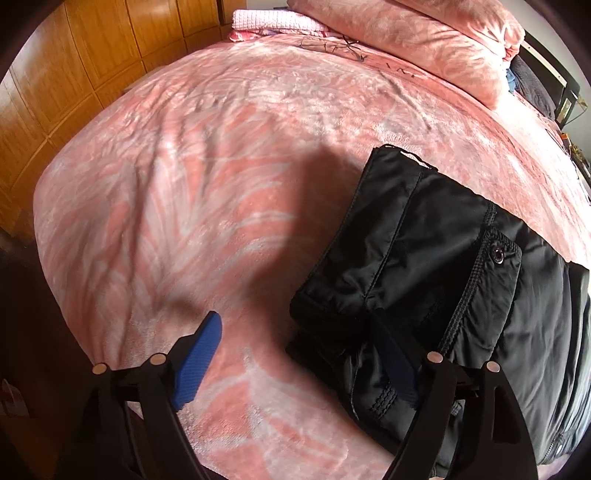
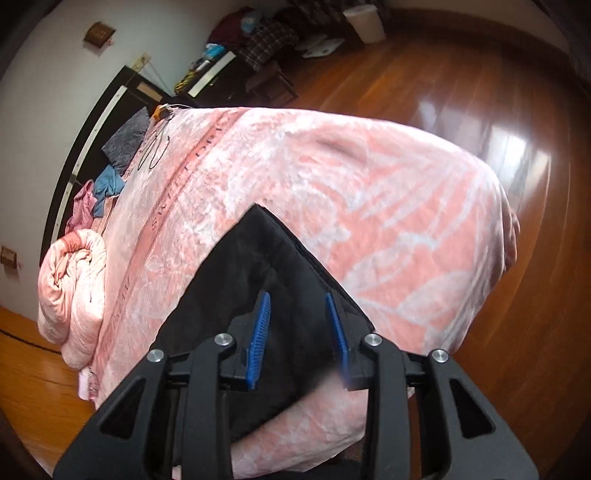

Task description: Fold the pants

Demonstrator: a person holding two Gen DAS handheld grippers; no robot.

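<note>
One pair of black pants (image 1: 443,280) lies folded into a thick bundle on the bed, on a pink patterned blanket (image 1: 221,184). In my left view the bundle sits to the right of centre, with one snap button (image 1: 497,254) showing on a pocket flap.

My left tool (image 1: 295,354) stands wide: one blue pad (image 1: 199,362) hangs over bare blanket, and the other lies against the near edge of the pants, dark in shadow. Nothing is between them.

My right tool (image 2: 297,332) is parted to a middling gap, its two blue pads (image 2: 260,332) over the black cloth and apart from each other; whether they touch the fabric I cannot tell. From this side the pants (image 2: 258,266) come to a corner pointing away from me.

One rolled pink quilt (image 2: 70,280) lies at the head of the bed, with one folded light-pink towel (image 1: 273,18) near it. Wooden wardrobe panels (image 1: 92,55) flank one side, and a glossy wood floor (image 2: 480,92) the other. One white bin (image 2: 364,20) stands by the far wall, beside a heap of clothes (image 2: 258,37).
</note>
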